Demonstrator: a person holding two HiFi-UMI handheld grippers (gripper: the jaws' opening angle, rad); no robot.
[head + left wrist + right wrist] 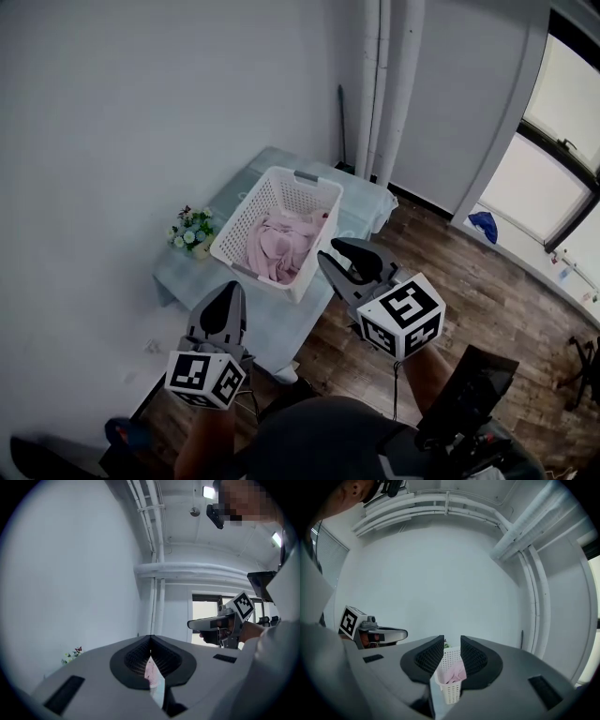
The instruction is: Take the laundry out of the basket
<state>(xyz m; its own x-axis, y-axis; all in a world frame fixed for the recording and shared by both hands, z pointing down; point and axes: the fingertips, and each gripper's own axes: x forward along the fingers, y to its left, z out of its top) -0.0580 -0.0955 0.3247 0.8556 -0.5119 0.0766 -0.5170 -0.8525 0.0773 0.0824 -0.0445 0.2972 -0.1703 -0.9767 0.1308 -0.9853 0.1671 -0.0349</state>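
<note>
Currently the white laundry basket (246,217) stands on the tabletop (274,326), which is covered with a pale cloth and placed against the wall. Pink laundry (281,246) lies crumpled inside the basket and fills mostly its lower part. Just beside the basket, on its wall side, there is a small bunch of flowers (192,230).

Both tongs are held in the air in front of the tabletop, apart from the basket, and they touch nothing. The left tongs (225,305) are above the near edge of the tabletop. Their two jaws are pressed together at the tips and no thing is between them. The right tongs (333,251) are beside the near right corner of the basket, a little higher in the head view. Their jaws stand slightly spread, with a narrow gap. Through this gap the right gripper view shows the basket and the pink laundry further away, but nothing is pinched.

Behind the tabletop, white pipes (394,84) go up the wall, and the floor (487,300) on the right side is of wood.
</note>
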